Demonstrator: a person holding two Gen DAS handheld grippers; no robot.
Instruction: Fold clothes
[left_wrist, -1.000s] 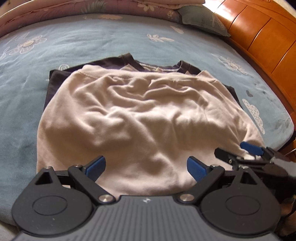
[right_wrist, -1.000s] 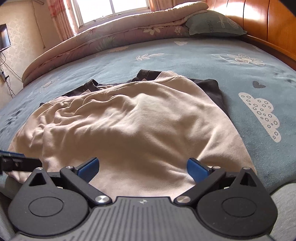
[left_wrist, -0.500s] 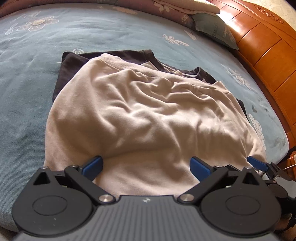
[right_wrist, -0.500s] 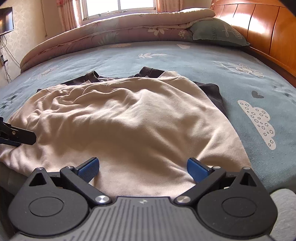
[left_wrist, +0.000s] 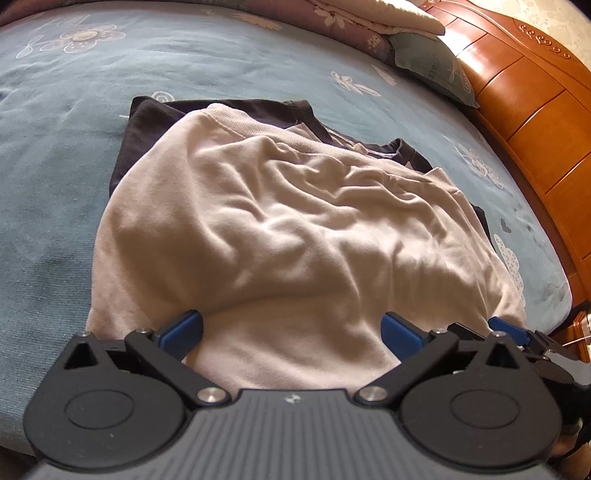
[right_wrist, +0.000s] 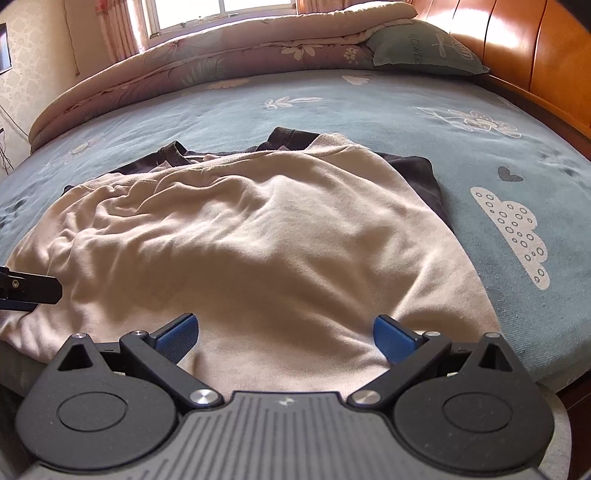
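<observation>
Both hand-held grippers hover at the near hem of the cream, wrinkled cotton top (left_wrist: 295, 236): the left hand-held gripper (left_wrist: 291, 332) and the right hand-held gripper (right_wrist: 284, 334) each have their blue-padded fingers spread wide apart, holding nothing, cloth showing in the gap. That top lies spread and creased on the blue-green patterned bed sheet (left_wrist: 74, 155), near the bed's front edge, draped over a dark brown garment (left_wrist: 147, 122) whose collar and sides peek out behind it. Placed one toward each lower corner, the two tools look set to pinch the hem, though whether a fold is due or just released cannot be told.
</observation>
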